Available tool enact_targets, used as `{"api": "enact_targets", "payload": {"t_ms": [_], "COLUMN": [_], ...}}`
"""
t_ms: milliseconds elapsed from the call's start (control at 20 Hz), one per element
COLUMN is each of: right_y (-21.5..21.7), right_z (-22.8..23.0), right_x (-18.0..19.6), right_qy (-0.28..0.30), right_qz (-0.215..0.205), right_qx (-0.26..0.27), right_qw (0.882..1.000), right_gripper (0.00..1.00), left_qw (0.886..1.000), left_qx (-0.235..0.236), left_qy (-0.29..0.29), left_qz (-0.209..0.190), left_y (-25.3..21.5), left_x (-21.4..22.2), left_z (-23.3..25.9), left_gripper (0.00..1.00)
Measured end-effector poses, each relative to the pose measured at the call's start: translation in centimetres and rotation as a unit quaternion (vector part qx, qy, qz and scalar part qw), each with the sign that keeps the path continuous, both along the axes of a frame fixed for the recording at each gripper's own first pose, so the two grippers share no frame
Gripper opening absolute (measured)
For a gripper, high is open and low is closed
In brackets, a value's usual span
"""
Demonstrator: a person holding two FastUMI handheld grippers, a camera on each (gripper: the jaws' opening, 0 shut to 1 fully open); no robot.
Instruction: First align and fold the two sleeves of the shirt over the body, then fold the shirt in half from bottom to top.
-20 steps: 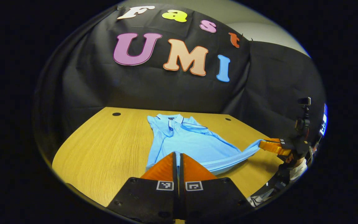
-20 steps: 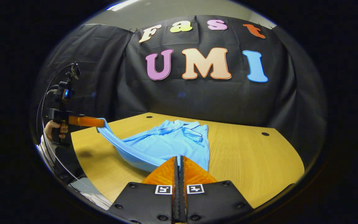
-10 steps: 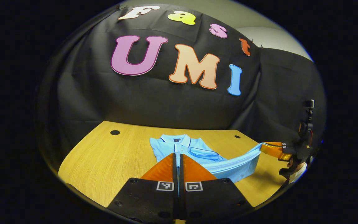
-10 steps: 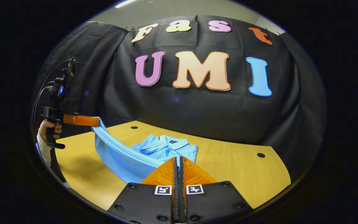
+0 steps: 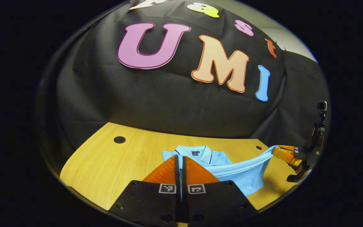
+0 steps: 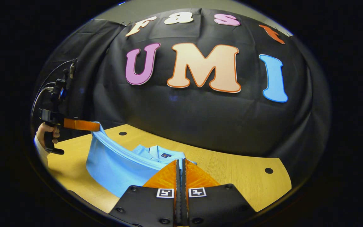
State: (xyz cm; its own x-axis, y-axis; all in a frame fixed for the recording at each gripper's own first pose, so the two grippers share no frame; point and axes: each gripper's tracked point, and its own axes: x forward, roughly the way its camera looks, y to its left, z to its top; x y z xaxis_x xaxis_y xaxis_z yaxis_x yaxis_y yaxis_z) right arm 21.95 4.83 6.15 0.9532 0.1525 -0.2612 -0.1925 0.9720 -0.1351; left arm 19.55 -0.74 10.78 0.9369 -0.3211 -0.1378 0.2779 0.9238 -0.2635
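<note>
Above the table (image 6: 232,176), both grippers' closed fingers apparently pinch the blue shirt's (image 6: 115,164) raised, taut hem.

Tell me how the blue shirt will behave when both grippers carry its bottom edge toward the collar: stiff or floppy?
Probably floppy: the shirt sags in a curve between the left gripper and the right gripper. It seems light, since a corner pinch holds it up. The lifted edge may droop unevenly onto the table.
</note>
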Motion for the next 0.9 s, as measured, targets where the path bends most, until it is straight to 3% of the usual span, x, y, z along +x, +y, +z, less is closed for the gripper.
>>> {"api": "enact_targets", "payload": {"t_ms": [450,700,900], "right_y": [-2.2,-3.8,-5.0], "right_z": [-5.9,-10.6,-12.6], "right_x": [10.7,13.8,14.2], "right_qy": [0.042,0.062,0.076], "right_qz": [-0.048,-0.07,-0.085], "right_qx": [-0.017,-0.052,-0.043], "right_qw": [0.998,0.994,0.993], "right_gripper": [0.02,0.02,0.07], "left_qw": [0.998,0.993,0.989], "left_qx": [0.037,0.08,0.095], "left_qy": [0.043,0.09,0.105], "left_qz": [0.014,0.018,0.031], "left_y": [-1.1,-2.8,-3.0], "left_x": [9.8,13.4,14.6], "left_z": [-3.2,-8.4,-10.6], "left_gripper": [0.0,0.0,0.0]}}
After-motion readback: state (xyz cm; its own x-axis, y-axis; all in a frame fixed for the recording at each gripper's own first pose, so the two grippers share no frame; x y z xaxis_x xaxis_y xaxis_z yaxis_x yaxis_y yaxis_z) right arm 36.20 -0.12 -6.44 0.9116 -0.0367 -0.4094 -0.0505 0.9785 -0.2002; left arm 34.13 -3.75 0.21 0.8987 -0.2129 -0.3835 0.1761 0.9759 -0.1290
